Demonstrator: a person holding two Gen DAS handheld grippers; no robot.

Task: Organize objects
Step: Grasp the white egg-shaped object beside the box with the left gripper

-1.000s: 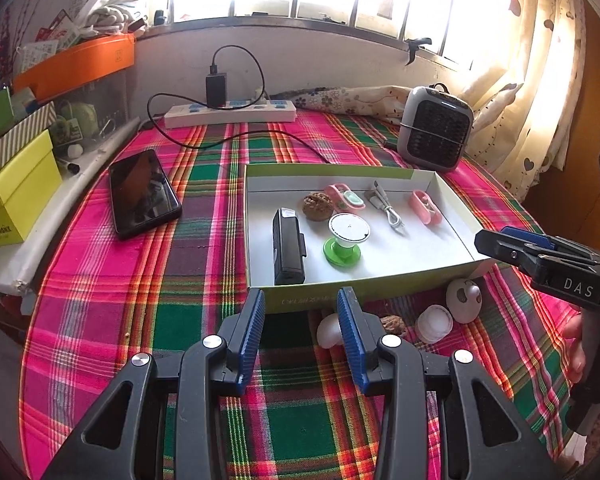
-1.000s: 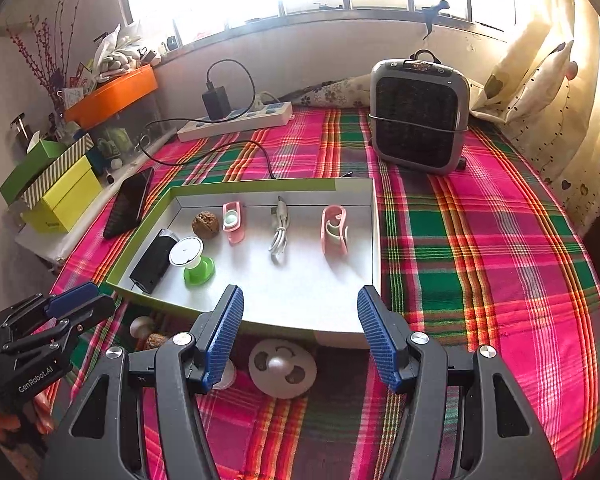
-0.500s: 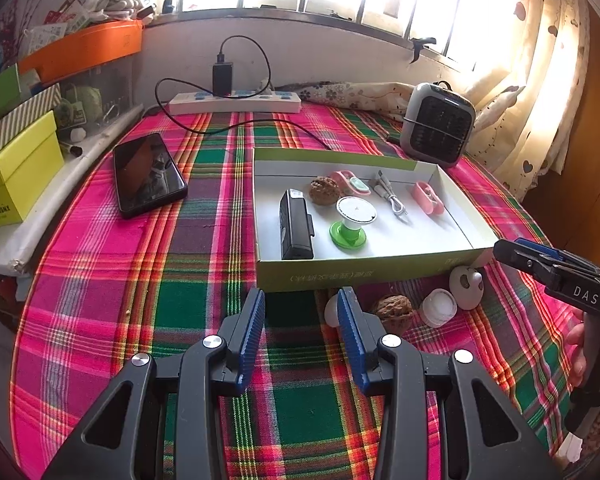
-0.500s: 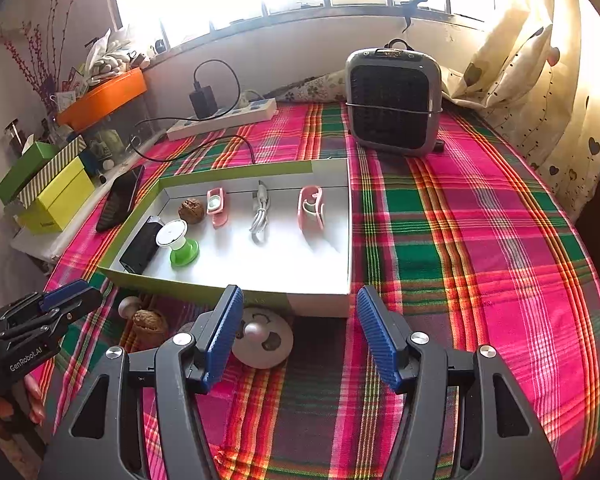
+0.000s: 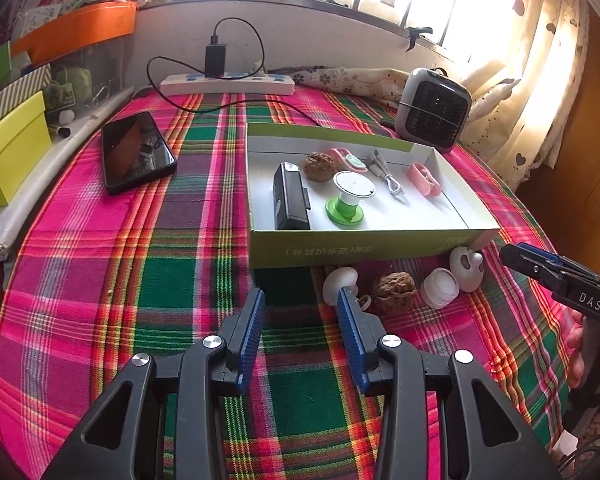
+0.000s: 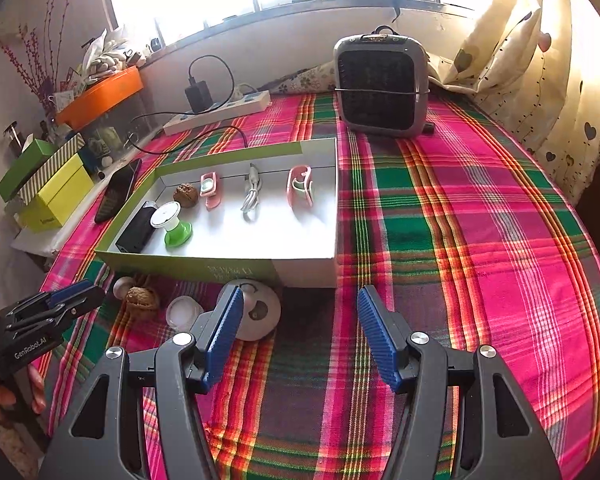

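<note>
Left wrist view: left tongs parted, empty, above plaid cloth.

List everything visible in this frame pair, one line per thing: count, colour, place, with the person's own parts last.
box: 1, green outside, white inside, mid-table.
walnut in box: 1, brown, back left.
black device: 1, black, box's left side.
suction holder: 1, green and white, box centre.
pink clips: 2, pink, box's back row.
cable: 1, white, between the clips.
loose walnut: 1, brown, in front of box.
white pieces: 3, white, beside the loose walnut.
phone: 1, black, left of box.
heater: 1, grey, behind box.
power strip: 1, white, by wall.
left gripper: open, empty.
right gripper: open, empty.
</note>
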